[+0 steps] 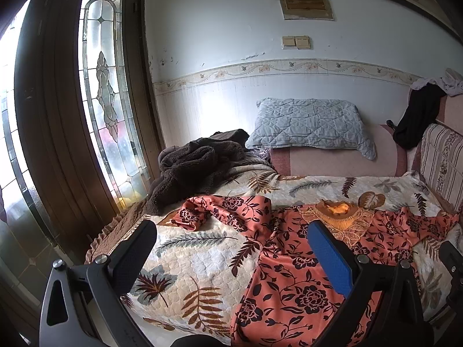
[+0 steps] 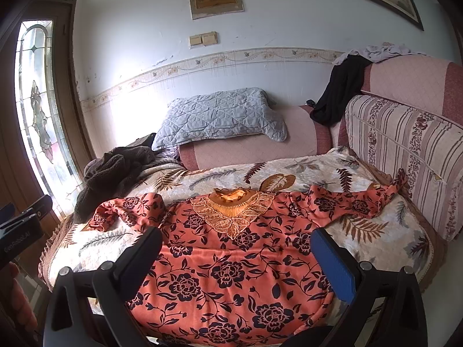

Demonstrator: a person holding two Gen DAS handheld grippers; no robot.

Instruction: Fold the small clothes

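An orange dress with a black flower print lies spread face up on a leaf-patterned bed cover. Its lace neckline points toward the wall. One sleeve is bunched at the left, the other stretches right. My left gripper hovers open above the dress's left side. My right gripper hovers open over the chest area. Neither holds anything.
A brown fleece garment lies heaped at the cover's far left. A grey quilted pillow rests on the sofa arm. Black clothing hangs over the striped sofa back. A glass door stands left.
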